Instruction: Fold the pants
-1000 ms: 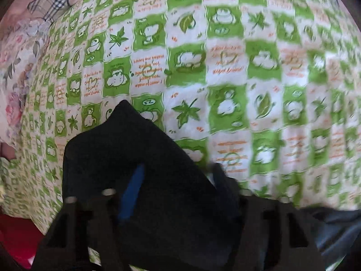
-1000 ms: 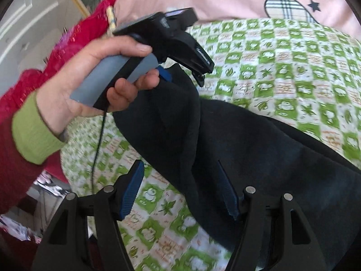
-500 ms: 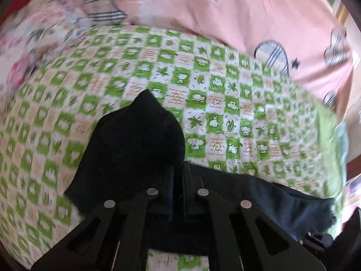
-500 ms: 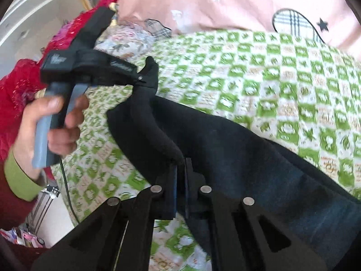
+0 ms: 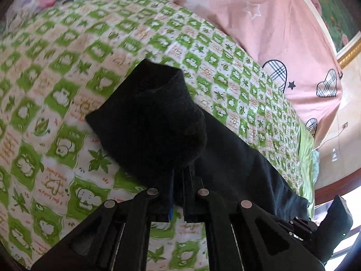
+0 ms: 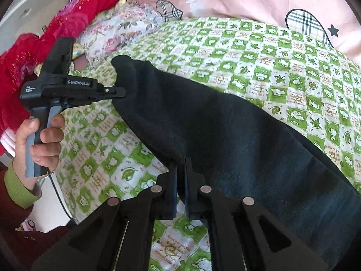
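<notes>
The pants (image 6: 225,135) are dark, near-black fleecy cloth, stretched long across a green-and-white checked bed cover (image 6: 270,52). One end (image 5: 155,113) is lifted and bunched into a rounded fold, its edge pinched at two spots; the rest lies flat on the cover.

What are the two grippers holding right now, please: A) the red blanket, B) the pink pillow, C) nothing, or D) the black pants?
D: the left gripper and the right gripper are each shut on an edge of the black pants.
</notes>
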Demonstrator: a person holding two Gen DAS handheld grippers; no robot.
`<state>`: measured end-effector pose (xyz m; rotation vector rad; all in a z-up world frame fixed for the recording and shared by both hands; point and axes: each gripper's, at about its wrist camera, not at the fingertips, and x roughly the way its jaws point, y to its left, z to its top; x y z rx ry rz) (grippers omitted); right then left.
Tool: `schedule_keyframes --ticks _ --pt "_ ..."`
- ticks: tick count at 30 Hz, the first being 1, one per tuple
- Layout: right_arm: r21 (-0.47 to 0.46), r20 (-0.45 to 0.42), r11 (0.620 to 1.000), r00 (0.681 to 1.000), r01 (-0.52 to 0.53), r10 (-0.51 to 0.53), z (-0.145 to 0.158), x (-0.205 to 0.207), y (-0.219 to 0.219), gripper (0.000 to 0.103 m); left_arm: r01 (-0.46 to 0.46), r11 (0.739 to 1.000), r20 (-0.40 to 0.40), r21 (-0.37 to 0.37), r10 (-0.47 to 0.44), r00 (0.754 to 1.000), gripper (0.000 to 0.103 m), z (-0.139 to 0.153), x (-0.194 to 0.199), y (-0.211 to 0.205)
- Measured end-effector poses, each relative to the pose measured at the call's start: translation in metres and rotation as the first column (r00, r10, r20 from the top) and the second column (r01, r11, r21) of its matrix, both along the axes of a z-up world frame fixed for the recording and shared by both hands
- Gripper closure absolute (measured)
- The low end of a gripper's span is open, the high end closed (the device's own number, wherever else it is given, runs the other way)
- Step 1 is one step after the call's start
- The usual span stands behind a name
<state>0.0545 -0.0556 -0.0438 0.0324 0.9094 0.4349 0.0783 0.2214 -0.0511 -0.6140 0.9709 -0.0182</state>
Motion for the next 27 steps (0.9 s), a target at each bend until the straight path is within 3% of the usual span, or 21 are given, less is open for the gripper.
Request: schedule_keyframes --ticks 3,7,9,11,12,15,16,23,27 --pt "-0.002 -0.012 1.0 1.0 0.003 -0.003 -0.005 0.004 0.003 0.097 -0.001 1.0 0.034 -0.03 0.002 0.999 0.099 -0.008 -0.003 0.008" --pt "0.034 -0.021 0.999 0.999 0.028 -0.027 -0.008 0.007 0.001 0.093 -0.003 1.0 0.044 0.02 0.002 0.999 0.095 -0.009 -0.004 0.013" --pt "0.059 -0.028 0.997 0.999 0.045 -0.043 -0.007 0.007 -0.002 0.083 -0.031 0.999 0.031 0.037 0.03 0.999 0.09 -0.01 -0.008 0.018" --pt "0.085 -0.031 0.994 0.998 0.064 -0.061 -0.006 0.005 -0.007 0.056 -0.044 0.999 0.027 0.031 0.043 0.999 0.088 -0.01 -0.014 0.024" --pt "0.107 -0.028 0.992 0.997 0.072 -0.069 -0.004 0.004 -0.01 0.054 -0.05 0.998 0.024 0.034 0.049 0.999 0.081 -0.01 -0.017 0.027" --pt "0.151 -0.019 0.984 0.996 0.093 -0.091 0.003 0.0 -0.018 0.053 -0.076 0.996 0.008 0.045 0.075 0.997 0.048 -0.009 -0.026 0.033" --pt "0.154 -0.011 0.982 0.994 0.107 -0.107 0.007 -0.001 -0.023 0.053 -0.088 0.995 0.006 0.037 0.087 0.996 0.043 -0.009 -0.029 0.036" --pt "0.159 0.003 0.972 0.984 0.175 -0.178 0.02 0.007 -0.05 0.053 -0.129 0.986 -0.071 -0.107 0.122 0.99 0.041 -0.024 -0.02 0.059" --pt "0.167 0.003 0.963 0.976 0.213 -0.216 0.027 0.031 -0.067 0.053 -0.144 0.983 -0.084 -0.116 0.134 0.987 0.041 -0.026 -0.006 0.065"
